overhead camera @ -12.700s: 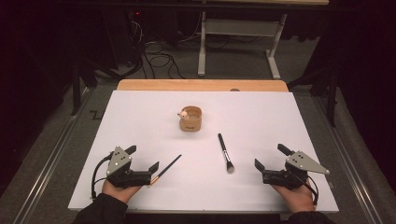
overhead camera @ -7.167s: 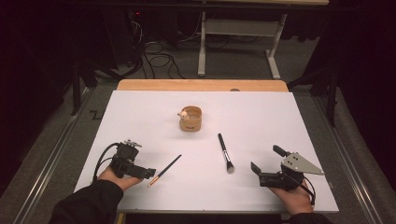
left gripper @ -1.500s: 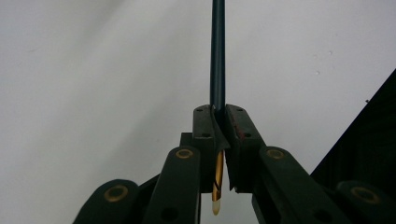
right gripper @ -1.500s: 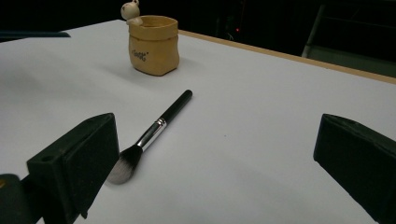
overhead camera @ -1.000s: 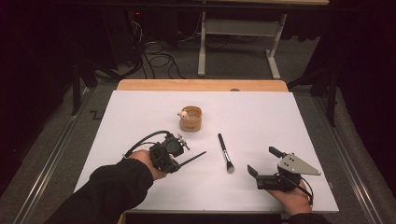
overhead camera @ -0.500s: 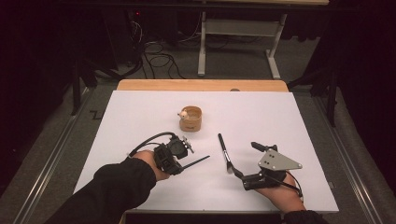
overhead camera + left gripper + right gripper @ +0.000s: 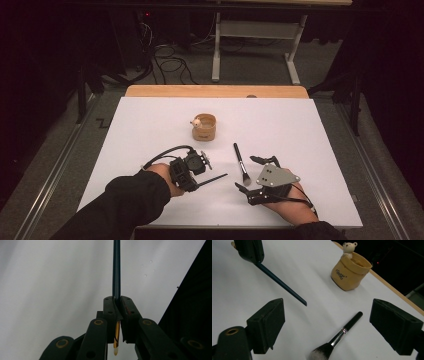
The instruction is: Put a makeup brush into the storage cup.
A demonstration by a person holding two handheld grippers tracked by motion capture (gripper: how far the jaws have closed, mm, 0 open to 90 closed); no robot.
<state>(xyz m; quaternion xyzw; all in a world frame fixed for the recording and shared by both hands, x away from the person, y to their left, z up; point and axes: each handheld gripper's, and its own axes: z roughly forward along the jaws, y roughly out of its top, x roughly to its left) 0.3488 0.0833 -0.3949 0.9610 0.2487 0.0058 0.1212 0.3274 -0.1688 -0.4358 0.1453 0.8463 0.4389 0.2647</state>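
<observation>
Left gripper: the left gripper (image 7: 196,175) is clamped on the thin brush (image 7: 212,179), whose dark handle sticks out toward the middle of the white table (image 7: 310,135).
Left hand since a second ago: barely shifted; the grip is unchanged.
Right gripper: the right gripper (image 7: 250,173) has slid in from the table's right side and now sits just right of the powder brush (image 7: 241,164), which lies flat on the table.
Right jaws: wide apart and gripping nothing, though they have just been closing a little, with the powder brush lying between them but untouched.
Since the first frame: the thin brush lay on the table then; now it is off the table in the left gripper.
Left gripper view: the thin brush's gold end pokes back behind the pads (image 7: 110,312), probably the bristle end.
Right gripper view: the tan cup (image 7: 350,272) carries a small bear figure (image 7: 349,247) on its rim, and the powder brush's white-tipped bristles point toward the camera.
</observation>
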